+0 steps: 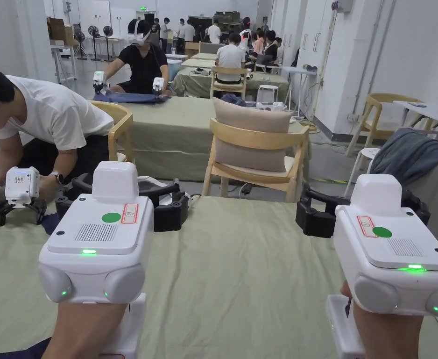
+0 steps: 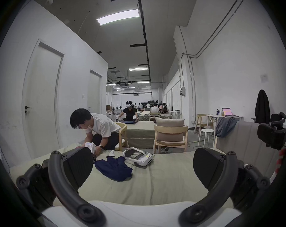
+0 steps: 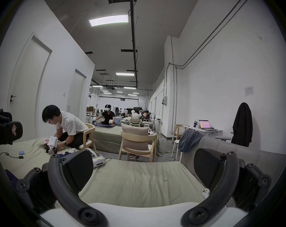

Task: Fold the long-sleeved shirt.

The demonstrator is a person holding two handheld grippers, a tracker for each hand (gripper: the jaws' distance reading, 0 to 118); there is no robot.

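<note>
Both the left gripper and the right gripper are held above the green-covered table, jaws spread wide, nothing grasped. The navy shirt is seen crumpled ahead of the left jaws, untouched.

I find the long-sleeved shirt, dark navy, lying crumpled and unfolded in a loose heap on the pale green table cover, well ahead of my position.
</note>
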